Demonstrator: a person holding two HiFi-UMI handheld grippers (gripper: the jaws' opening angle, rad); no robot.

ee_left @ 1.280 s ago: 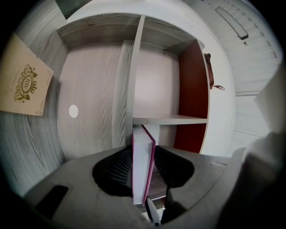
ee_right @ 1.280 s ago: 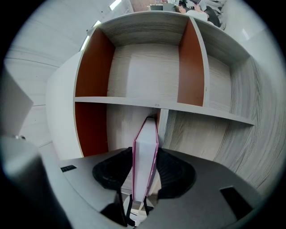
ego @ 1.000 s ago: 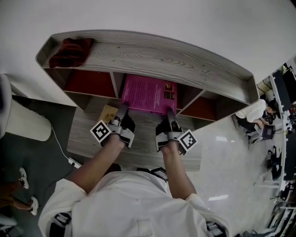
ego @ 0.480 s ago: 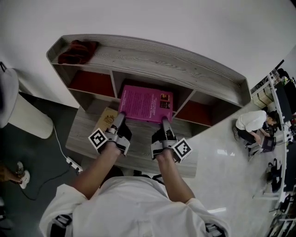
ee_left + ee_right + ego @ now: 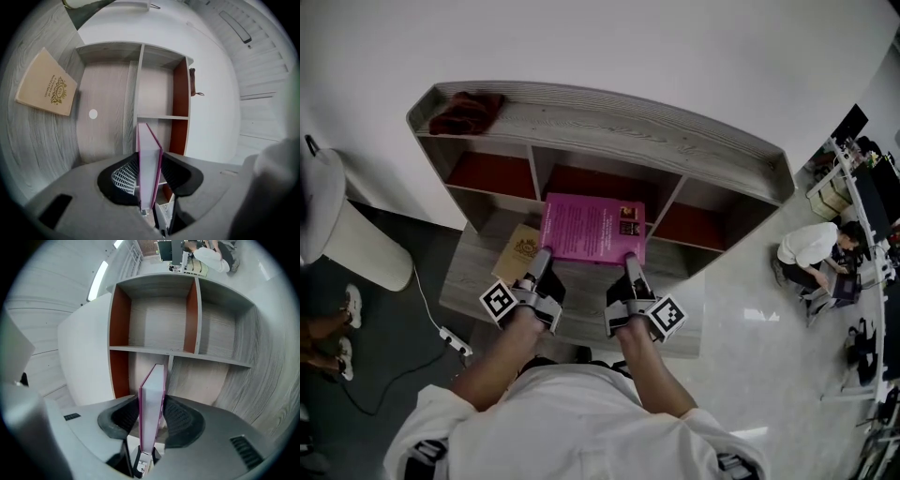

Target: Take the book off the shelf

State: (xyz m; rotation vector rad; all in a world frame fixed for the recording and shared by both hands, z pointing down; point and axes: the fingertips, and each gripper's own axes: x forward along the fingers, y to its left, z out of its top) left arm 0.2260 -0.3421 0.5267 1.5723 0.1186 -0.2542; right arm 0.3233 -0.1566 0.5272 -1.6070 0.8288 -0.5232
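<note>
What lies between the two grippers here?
In the head view, the pink book bridges left gripper and right gripper; beneath it, only bare wooden ledge.

— Can you read the pink book (image 5: pixel 591 228) cover?
— No, the print is too small. The book hides part of the tan booklet (image 5: pixel 516 255), and the red heap (image 5: pixel 467 111) at the shelf (image 5: pixel 609 117) top's left end is unclear.

White short-sleeved shirt (image 5: pixel 581 412). Left tool (image 5: pixel 546 258) and right tool (image 5: pixel 630 262): grey moulded bodies, black ribbed pads (image 5: pixel 183 419). Each carries a cube (image 5: pixel 498 301) faced with black-and-white square markers. Small slot on each grey housing.
</note>
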